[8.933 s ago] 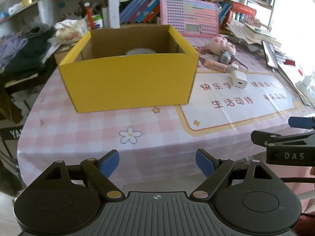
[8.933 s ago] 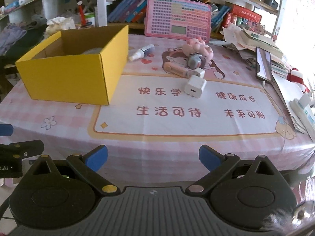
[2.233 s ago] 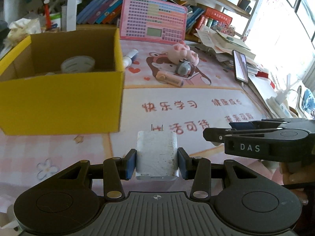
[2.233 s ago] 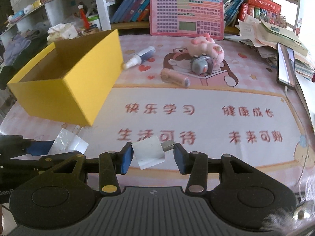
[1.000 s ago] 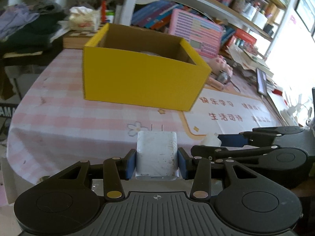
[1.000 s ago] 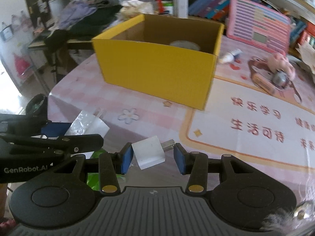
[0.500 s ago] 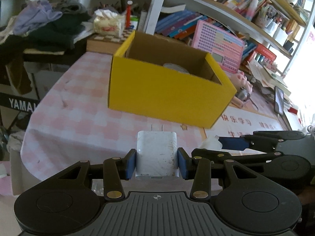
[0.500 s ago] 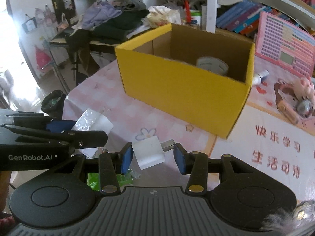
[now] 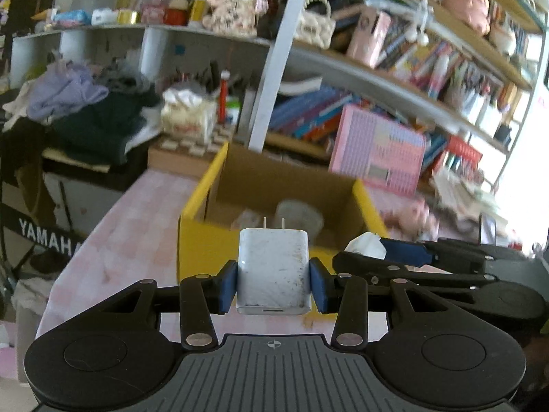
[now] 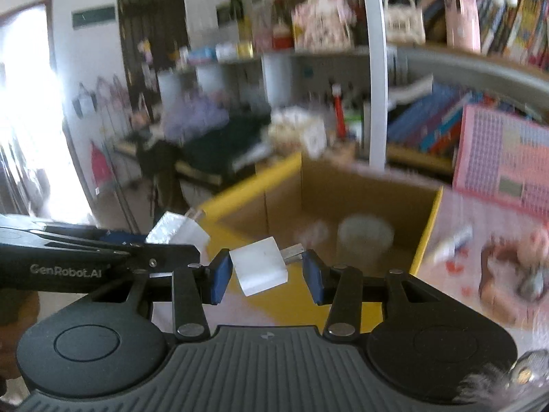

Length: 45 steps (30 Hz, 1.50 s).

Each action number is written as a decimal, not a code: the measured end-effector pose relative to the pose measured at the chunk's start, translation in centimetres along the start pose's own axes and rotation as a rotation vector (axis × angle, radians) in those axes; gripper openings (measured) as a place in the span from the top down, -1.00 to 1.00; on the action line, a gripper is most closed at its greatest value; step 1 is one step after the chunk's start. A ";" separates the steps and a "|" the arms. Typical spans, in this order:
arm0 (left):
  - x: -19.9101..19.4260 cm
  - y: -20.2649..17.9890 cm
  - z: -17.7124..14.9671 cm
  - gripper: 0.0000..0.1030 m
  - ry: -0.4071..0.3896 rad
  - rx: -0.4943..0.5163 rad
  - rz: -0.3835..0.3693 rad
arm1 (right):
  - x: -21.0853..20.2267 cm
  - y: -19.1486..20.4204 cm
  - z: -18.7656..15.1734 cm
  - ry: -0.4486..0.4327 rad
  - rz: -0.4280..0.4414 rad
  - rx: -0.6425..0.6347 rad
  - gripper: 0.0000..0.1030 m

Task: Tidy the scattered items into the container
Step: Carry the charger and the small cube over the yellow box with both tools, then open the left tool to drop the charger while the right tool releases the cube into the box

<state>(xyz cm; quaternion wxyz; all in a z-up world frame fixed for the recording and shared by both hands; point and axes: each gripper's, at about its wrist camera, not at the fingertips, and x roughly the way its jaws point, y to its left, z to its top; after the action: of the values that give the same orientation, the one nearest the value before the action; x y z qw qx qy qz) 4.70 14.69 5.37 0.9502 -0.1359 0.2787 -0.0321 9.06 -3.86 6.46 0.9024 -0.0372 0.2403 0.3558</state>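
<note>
A: What is being carried toward the yellow cardboard box point(image 9: 206, 250) at this point?

B: Two chargers are being brought in together. A white wall charger point(image 9: 273, 271), prongs pointing ahead, is being clamped squarely by the left claw point(image 9: 273, 283). A smaller white USB adapter point(image 10: 259, 269) is being held askew in the right claw point(image 10: 262, 274), one pad on its white body and the other on its metal plug end. Both are being held in the air in front of the box, not yet over its opening.

A: Is anything being kept in the box already?

B: A pale round container point(image 9: 299, 218) is lying on the box floor, with something smaller and pale beside it that is too blurred to be named. That much is being counted as done.

A: And what is being left out?

B: On the pink-patterned counter point(image 10: 487, 240), to the right of the box, a small tube or bottle point(image 10: 453, 242) and a pink plush toy point(image 10: 535, 247) are lying loose, though they are being shown heavily blurred. More may be hidden there.

A: So how far along is it being judged?

B: Roughly at the midpoint: two items are being delivered, neither is being released yet, and at least two more are waiting to be collected.
</note>
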 end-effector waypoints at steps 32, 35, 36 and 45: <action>17.3 -0.4 4.8 0.18 0.253 0.145 0.109 | 15.4 -7.9 2.1 0.471 0.011 -0.242 0.17; 18.0 -0.4 4.2 0.18 0.290 0.163 0.126 | 15.7 -8.0 2.0 0.494 0.016 -0.246 0.17; 18.2 -0.3 4.0 0.18 0.304 0.169 0.131 | 15.8 -8.0 2.1 0.499 0.016 -0.247 0.17; 18.5 0.1 2.9 0.18 0.360 0.156 0.153 | 15.9 -8.0 1.8 0.504 0.009 -0.251 0.16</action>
<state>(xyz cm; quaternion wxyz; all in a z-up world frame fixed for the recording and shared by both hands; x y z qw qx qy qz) 21.79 12.98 -1.98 0.8924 -0.0326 0.4501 -0.0049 25.15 0.55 -0.12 0.8010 -0.2348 0.4113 0.3661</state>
